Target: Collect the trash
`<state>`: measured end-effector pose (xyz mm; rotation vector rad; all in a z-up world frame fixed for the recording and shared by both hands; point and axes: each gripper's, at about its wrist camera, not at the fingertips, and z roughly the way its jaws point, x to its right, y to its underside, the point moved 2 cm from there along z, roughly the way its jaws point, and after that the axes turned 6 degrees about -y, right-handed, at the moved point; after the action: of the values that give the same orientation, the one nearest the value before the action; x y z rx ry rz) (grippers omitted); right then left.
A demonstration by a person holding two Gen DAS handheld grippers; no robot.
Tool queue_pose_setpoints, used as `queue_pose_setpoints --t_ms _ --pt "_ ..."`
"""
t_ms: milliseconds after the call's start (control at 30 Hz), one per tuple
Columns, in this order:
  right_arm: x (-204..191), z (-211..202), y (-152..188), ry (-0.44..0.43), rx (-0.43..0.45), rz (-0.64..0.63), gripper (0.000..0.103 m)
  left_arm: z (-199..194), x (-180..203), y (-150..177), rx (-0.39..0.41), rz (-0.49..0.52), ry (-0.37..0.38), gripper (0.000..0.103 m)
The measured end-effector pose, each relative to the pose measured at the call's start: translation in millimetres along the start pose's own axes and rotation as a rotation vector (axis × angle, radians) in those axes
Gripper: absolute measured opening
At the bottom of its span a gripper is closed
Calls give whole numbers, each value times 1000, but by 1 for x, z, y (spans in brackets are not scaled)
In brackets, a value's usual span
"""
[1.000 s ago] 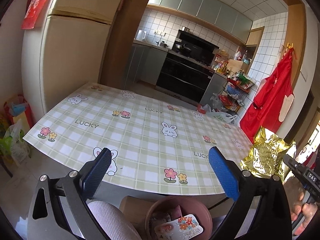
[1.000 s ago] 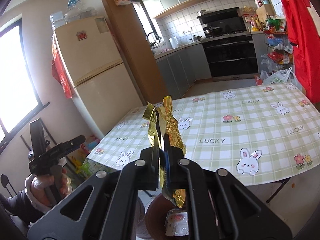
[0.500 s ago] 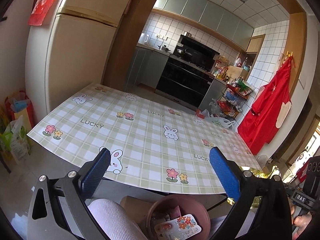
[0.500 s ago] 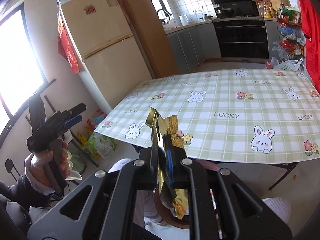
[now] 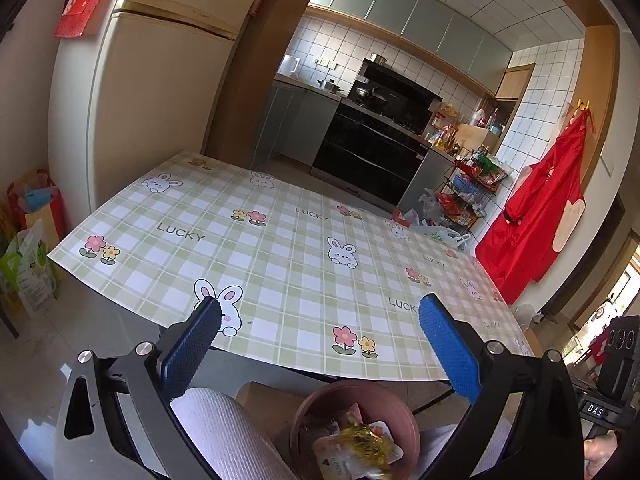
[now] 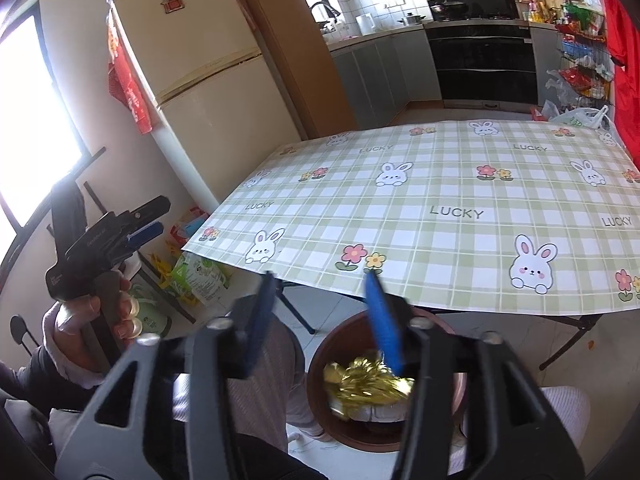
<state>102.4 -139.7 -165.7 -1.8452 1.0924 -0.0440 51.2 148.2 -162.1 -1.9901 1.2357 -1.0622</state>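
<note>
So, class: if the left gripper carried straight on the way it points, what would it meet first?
Most likely the checked tablecloth: the left gripper is open and empty, its fingers framing the cloth's near edge. Depth is unclear, so it might meet that edge itself.

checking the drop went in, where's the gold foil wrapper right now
The gold foil wrapper lies inside the brown bin on the floor below the table's near edge, on top of the white packet, low centre in both wrist views.

Bright daylight, blown-out window (image 6: 24,120) at left, fisheye-bent dark edges, motion-blurred tool (image 6: 320,280)
</note>
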Motion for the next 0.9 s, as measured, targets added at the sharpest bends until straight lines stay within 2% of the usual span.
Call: queue_pose_setpoints --t_ms 33,100,200,433,600,767,900 --pt "2 -1 0 19 6 3 74 1 1 1 -4 4 0 97" --pt "5 -2 -1 55 14 10 91 2 3 2 -10 13 0 97" --pt "9 -3 -1 91 12 9 97 2 7 4 -9 31 -8 97" --pt "8 -7 -5 232 21 -59 97 -3 27 2 22 153 -23 97" --pt "5 -23 -19 294 59 -110 97 -8 48 -1 31 256 22 97" --pt "1 -43 -41 363 113 -165 97 -10 64 -7 35 302 59 97" --pt "0 -61 -60 427 160 -196 97 -17 80 -23 77 351 77 97"
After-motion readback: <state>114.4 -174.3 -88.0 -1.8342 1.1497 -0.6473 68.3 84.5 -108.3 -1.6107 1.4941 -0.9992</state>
